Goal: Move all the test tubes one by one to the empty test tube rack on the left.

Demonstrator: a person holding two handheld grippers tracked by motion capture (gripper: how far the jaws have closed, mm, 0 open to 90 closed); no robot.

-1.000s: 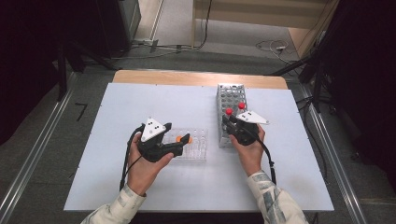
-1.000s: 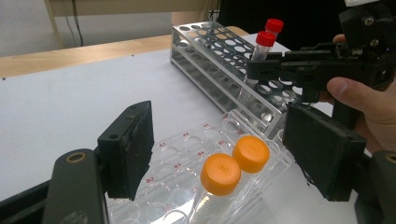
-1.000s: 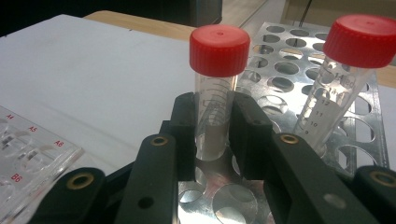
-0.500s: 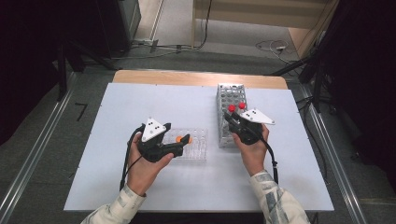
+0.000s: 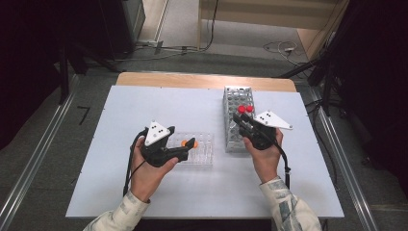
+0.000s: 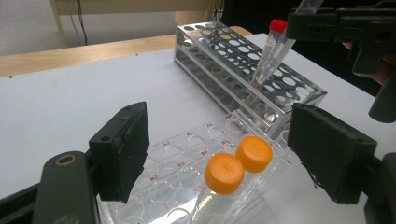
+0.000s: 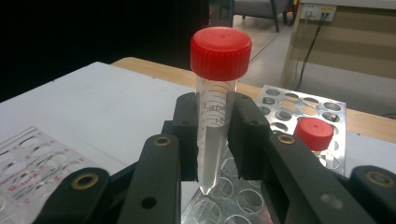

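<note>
Lifted red-capped tube (image 7: 215, 116) between tight fingers (image 7: 187, 135)

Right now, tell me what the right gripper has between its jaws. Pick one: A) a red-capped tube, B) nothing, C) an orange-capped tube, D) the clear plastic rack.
A: in the right gripper view the right gripper is clamped on the clear body of a red-capped tube, its pointed tip lifted above the metal rack; the two orange-capped tubes stand in the clear plastic rack by the left gripper.
</note>
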